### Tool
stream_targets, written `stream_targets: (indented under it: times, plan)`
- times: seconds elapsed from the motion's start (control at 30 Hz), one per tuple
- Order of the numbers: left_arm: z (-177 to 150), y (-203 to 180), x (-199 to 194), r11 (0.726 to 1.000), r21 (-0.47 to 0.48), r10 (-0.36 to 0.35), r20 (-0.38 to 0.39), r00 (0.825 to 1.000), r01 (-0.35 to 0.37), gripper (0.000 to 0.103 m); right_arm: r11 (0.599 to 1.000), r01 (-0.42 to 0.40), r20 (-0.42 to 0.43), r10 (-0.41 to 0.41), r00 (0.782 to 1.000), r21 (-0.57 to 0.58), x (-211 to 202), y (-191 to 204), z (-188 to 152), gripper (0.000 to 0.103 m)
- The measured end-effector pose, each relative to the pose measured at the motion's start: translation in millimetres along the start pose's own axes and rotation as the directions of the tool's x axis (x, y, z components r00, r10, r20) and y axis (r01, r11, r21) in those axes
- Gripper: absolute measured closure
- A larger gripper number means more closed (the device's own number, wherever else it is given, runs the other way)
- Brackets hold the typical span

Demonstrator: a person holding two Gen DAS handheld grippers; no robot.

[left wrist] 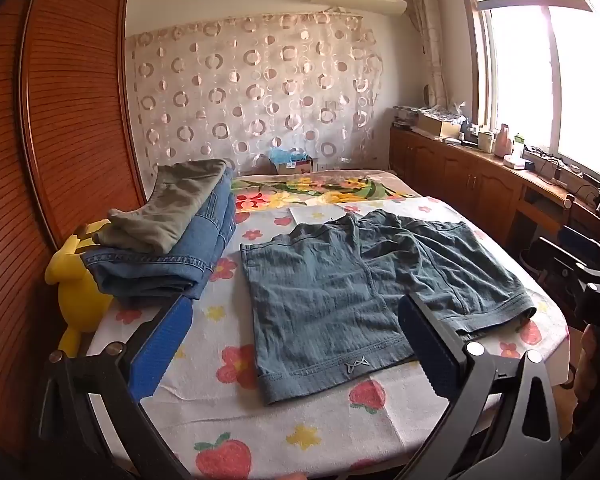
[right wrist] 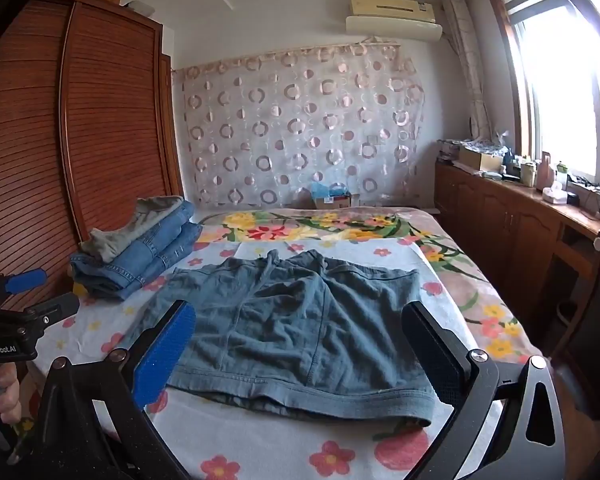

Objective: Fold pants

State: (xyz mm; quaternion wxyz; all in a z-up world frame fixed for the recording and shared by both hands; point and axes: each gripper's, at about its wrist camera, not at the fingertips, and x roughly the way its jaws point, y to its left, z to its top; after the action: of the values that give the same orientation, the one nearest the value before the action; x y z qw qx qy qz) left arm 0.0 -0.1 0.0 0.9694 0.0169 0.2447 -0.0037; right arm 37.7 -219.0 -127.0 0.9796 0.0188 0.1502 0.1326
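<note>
Two views told us the same step: from the left wrist, our left gripper hung with jaws spread wide and empty over the near hem of the teal shorts, which lay flat and unfolded on the bed beside a folded stack. From the right wrist, our right gripper was likewise wide open over the shorts; we judged the first fold not yet begun, so next each would need to pinch an edge.

Daylight pours in from the window on the right, blown out to white glare. The wardrobe side is dimmer. Fisheye bends edges; corners darken; focus stays sharp.
</note>
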Motion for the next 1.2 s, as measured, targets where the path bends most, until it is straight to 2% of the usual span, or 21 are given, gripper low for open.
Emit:
stream_targets:
  times: [1.2]
  plan:
    - [-5.4,2.1,4.7,1.000,-0.001,0.003,-0.010,1.000,-0.003,0.000,1.000,-0.002,0.003,0.002,1.000,0.014,-0.4,1.1,-0.4,0.000]
